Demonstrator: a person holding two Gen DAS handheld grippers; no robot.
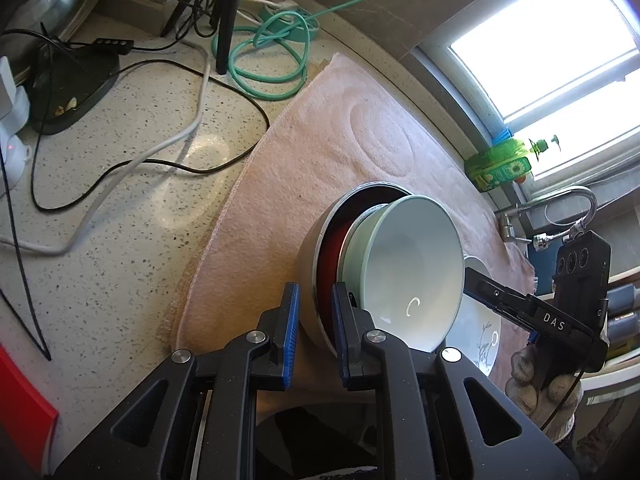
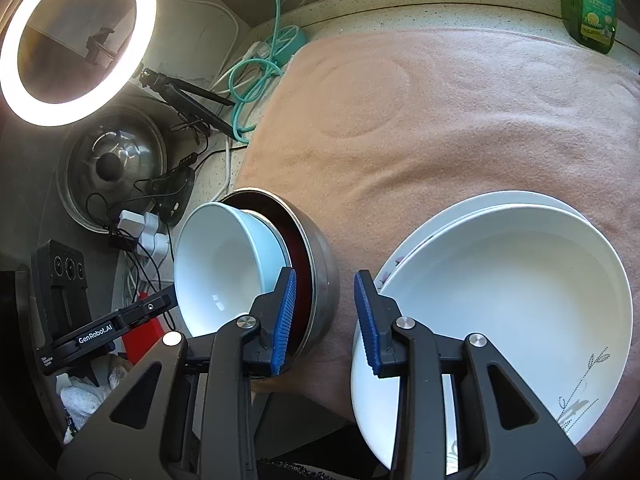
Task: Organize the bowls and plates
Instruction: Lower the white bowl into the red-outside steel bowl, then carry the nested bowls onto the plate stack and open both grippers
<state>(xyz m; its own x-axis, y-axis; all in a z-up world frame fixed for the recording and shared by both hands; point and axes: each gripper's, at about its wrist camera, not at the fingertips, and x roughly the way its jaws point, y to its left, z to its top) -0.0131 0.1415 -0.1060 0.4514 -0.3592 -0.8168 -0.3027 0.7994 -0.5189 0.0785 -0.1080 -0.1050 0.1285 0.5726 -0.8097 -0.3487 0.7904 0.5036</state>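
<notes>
Steel and red, the outer bowl [image 1: 320, 256] lay tipped on a pink towel [image 1: 320, 152] on the speckled worktop [image 1: 120, 208], a pale bowl [image 1: 408, 272] nested inside it. The left gripper [image 1: 314, 320] angled steeply down, its jaws nearly closed on the steel bowl's rim. The right gripper [image 2: 326, 316] also slanted down, its jaws part open with only towel between them, the bowls on one side and stacked white plates [image 2: 500, 288] on the other. The lower plate was mostly hidden and the stack cut off at the frame's bottom. A gloved hand [image 1: 540, 384] held the right gripper.
</notes>
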